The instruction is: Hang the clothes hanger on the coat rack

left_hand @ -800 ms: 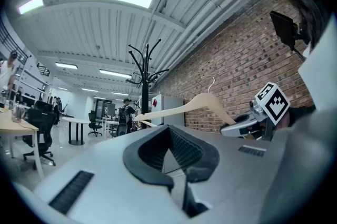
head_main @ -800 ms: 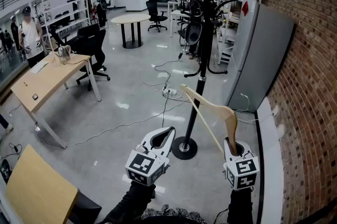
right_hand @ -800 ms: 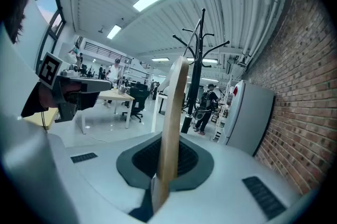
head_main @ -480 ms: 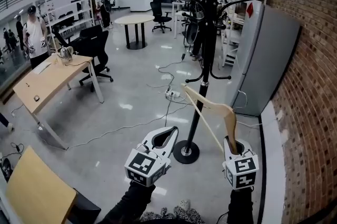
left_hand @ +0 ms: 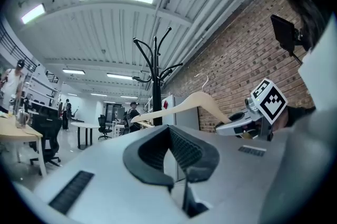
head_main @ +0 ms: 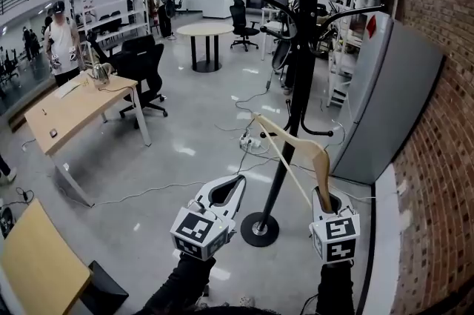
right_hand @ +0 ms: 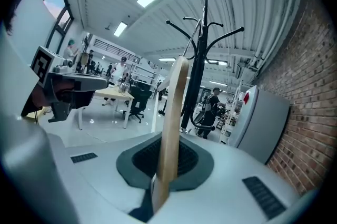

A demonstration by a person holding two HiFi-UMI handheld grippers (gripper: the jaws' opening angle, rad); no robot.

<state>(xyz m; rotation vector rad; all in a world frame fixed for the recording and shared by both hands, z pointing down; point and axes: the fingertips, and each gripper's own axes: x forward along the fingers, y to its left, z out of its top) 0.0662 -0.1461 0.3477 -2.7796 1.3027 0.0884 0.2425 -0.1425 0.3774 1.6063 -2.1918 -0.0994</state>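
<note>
A pale wooden clothes hanger [head_main: 295, 149] stands up out of my right gripper [head_main: 326, 198], which is shut on one end of its arm. Its other arm reaches left and up across the black coat rack's pole [head_main: 298, 95]. In the right gripper view the hanger [right_hand: 174, 112] rises edge-on between the pads, with the coat rack [right_hand: 200, 49] behind it. My left gripper [head_main: 235, 184] hovers left of the rack's round base [head_main: 259, 229], shut and empty. The left gripper view shows the hanger [left_hand: 195, 100] and the rack [left_hand: 155, 75] beyond the left gripper [left_hand: 169, 136].
A grey cabinet [head_main: 385, 106] stands against the brick wall [head_main: 444, 158] on the right. Cables and a power strip [head_main: 255, 143] lie on the floor by the rack. A wooden desk [head_main: 74, 106], office chairs [head_main: 144, 69], a round table [head_main: 204, 35] and people fill the left and back.
The coat rack has drawn nearer and stands larger in the head view. Both grippers keep their places low in the view, the hanger still in the right one.
</note>
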